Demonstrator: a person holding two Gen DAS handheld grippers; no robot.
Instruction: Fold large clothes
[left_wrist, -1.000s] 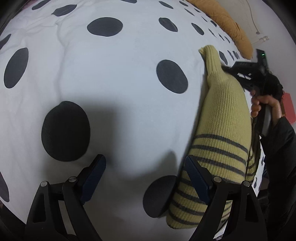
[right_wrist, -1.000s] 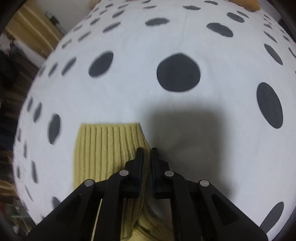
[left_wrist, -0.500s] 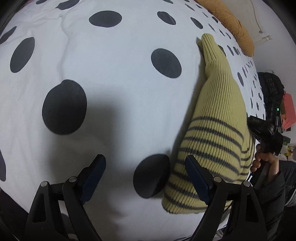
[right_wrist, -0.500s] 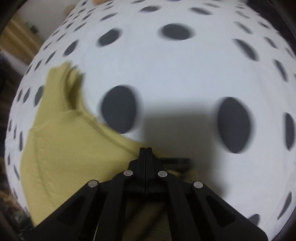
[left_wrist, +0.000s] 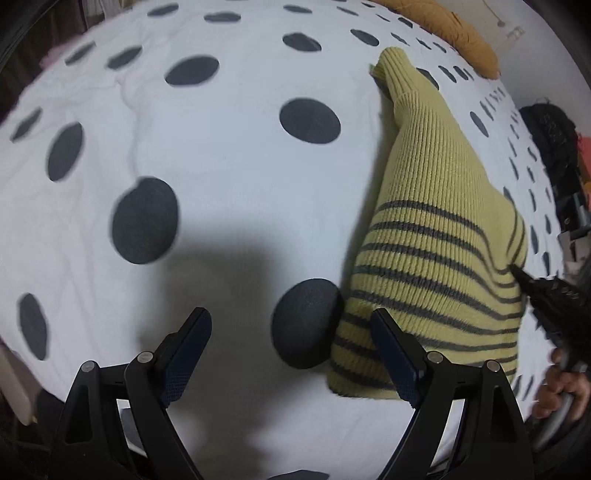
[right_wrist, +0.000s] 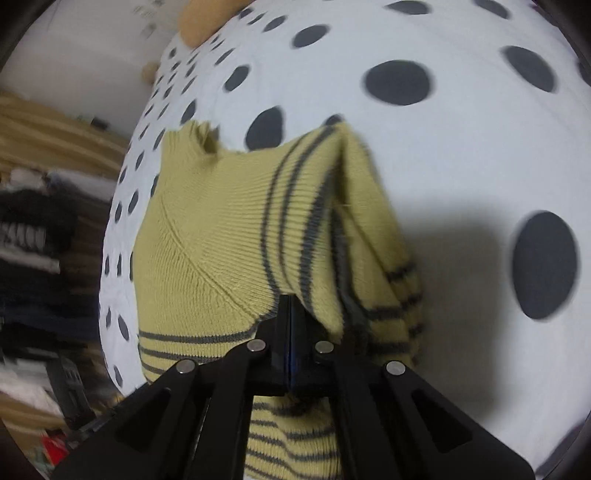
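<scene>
One fold is under way: my right gripper (right_wrist: 291, 332), fingers clenched on the sweater (left_wrist: 436, 229) lying by the bed (left_wrist: 229, 155) edge, lifts a striped flap; left gripper (left_wrist: 291, 354) hangs released; next, lay it flat.

Materials and finishes, as seen from my fingers

The sweater (right_wrist: 229, 229) is ribbed knit cloth, yellow-green with grey stripes, matt and slightly fuzzy. The bed cover (left_wrist: 229, 155) is smooth matt cloth, white with dark dots. My fingers (left_wrist: 397, 362) are matt black plastic with textured dark-blue pads and shiny metal pins.
</scene>
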